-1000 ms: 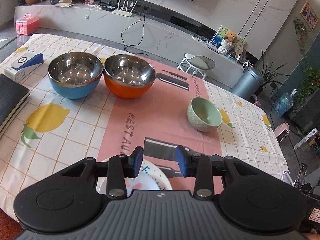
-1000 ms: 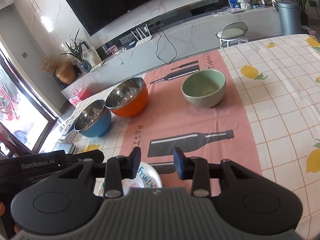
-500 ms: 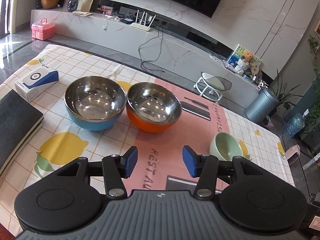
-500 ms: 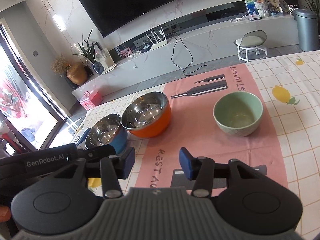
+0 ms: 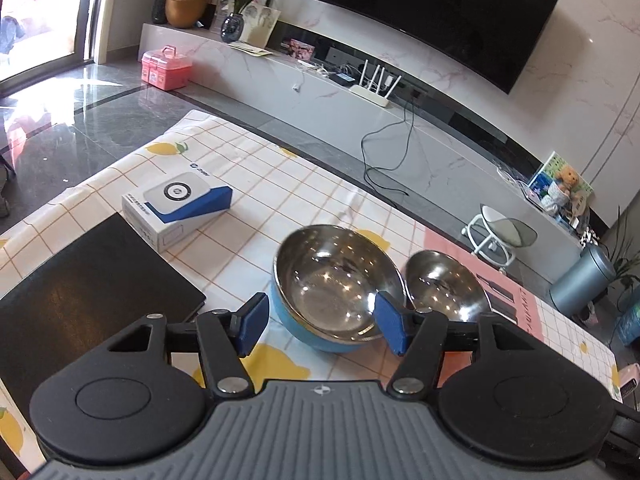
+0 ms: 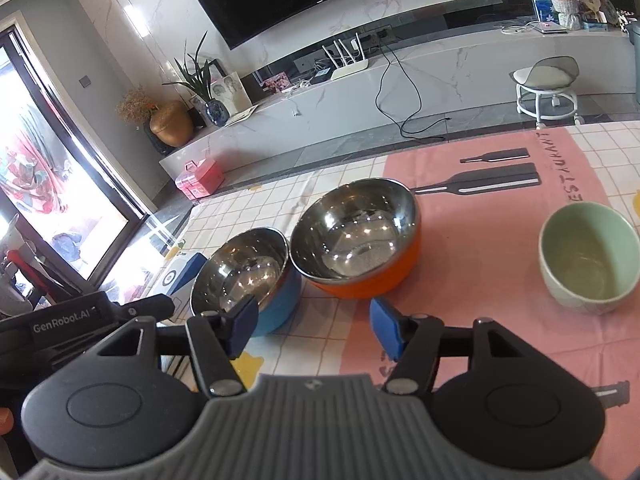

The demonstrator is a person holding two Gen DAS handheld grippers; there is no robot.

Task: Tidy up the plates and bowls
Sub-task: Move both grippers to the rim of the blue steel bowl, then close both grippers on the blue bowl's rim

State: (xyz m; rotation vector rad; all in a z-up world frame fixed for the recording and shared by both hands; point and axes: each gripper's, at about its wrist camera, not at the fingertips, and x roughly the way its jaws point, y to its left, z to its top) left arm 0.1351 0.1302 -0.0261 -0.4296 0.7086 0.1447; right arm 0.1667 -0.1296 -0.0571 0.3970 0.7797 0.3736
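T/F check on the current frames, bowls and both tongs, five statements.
1. The left tongs are open, holding nothing. True.
2. The blue bowl is stacked inside the orange bowl. False: they sit side by side on the tablecloth.
3. The green bowl stands upright, apart from the orange bowl. True.
4. The right tongs are shut on the green bowl. False: they are open and empty.
5. The white and blue box sits inside the blue bowl. False: it lies on the tablecloth beyond the black notebook.
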